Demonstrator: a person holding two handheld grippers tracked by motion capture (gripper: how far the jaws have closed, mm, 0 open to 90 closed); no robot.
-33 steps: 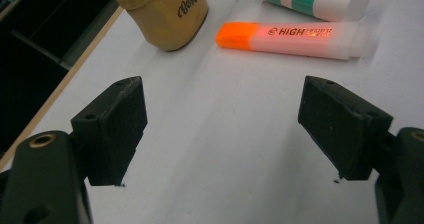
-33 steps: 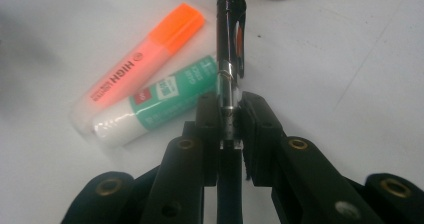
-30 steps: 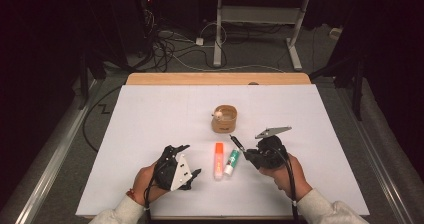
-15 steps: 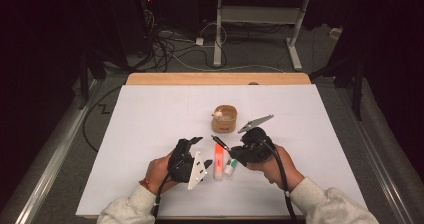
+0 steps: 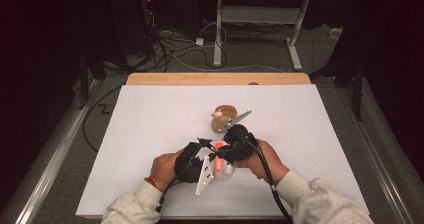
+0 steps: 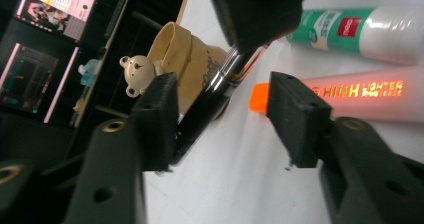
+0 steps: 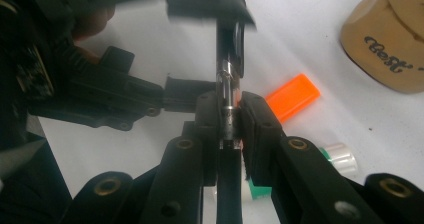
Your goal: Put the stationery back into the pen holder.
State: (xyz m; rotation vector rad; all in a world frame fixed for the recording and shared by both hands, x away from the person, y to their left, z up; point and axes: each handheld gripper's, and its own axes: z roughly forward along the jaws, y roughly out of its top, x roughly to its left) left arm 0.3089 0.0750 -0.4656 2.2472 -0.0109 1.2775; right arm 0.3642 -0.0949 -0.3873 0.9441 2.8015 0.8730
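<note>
Grippers closed in over highlighter (image 5: 218, 164)

The left gripper (image 6: 220, 119) has its jaws apart around a black pen (image 6: 210, 101) held from above. Behind lie an orange highlighter (image 6: 350, 96), a green-capped marker (image 6: 350, 29) and a bear-topped wooden holder (image 6: 185, 59).

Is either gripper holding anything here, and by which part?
The right gripper is shut on a black pen, clamping its silver metal band mid-barrel. The left gripper is open around the pen, holding nothing.
</note>
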